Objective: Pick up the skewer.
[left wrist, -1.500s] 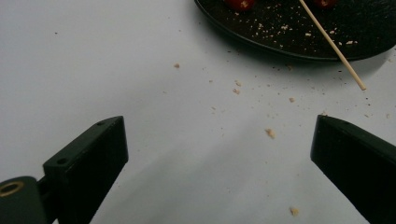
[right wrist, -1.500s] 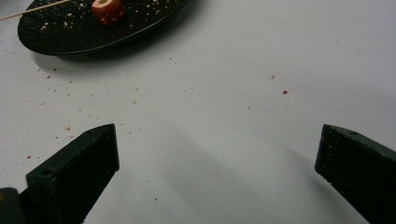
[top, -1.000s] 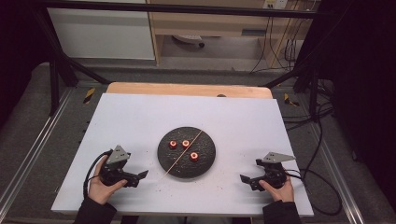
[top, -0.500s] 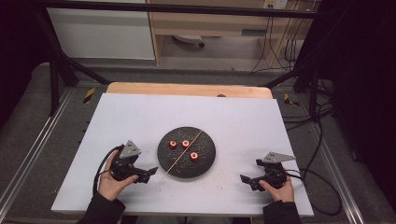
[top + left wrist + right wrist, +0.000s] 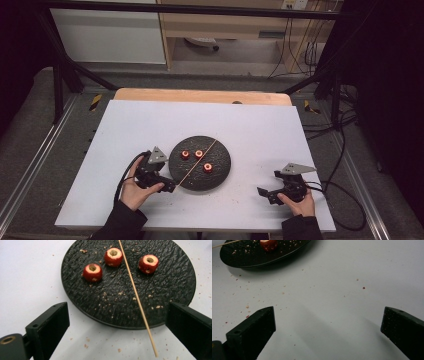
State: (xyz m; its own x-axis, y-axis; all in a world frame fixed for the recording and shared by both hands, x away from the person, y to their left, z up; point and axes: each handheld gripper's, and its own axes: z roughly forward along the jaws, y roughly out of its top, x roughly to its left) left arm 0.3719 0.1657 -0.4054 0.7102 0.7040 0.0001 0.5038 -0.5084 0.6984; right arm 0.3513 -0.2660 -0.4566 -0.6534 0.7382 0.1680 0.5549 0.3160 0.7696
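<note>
- Here, the white table (image 5: 150, 125) carries everything, and a round black plate (image 5: 220, 177) lies near its middle; all places below are given from that plate.
- The plate has a rough, pebbled surface scattered with pale crumbs, and in the left gripper view its near rim (image 5: 82, 312) curves between the two black jaws.
- The left gripper (image 5: 170, 187) sits just beside the plate's left edge, held in the person's left hand (image 5: 134, 192); its jaws stand wide apart with nothing between them but the plate rim and the low end of the stick.
- The right gripper (image 5: 261, 191) is well apart from the plate, off to its right and nearer the person, held in the right hand (image 5: 296, 204); its jaws are also spread wide, over bare table with a few red and pale crumbs.
- A thin wooden stick (image 5: 136, 297) lies slantwise across the plate, its near end reaching past the rim onto the table, close to the left gripper's right-hand jaw.
- Three small red cored fruits stand on the plate's far half: two (image 5: 92, 272) (image 5: 113, 256) on the left of the stick and one (image 5: 148, 263) on its right, all with the hollow turned up.
- None of the fruits touches the stick or a gripper.
</note>
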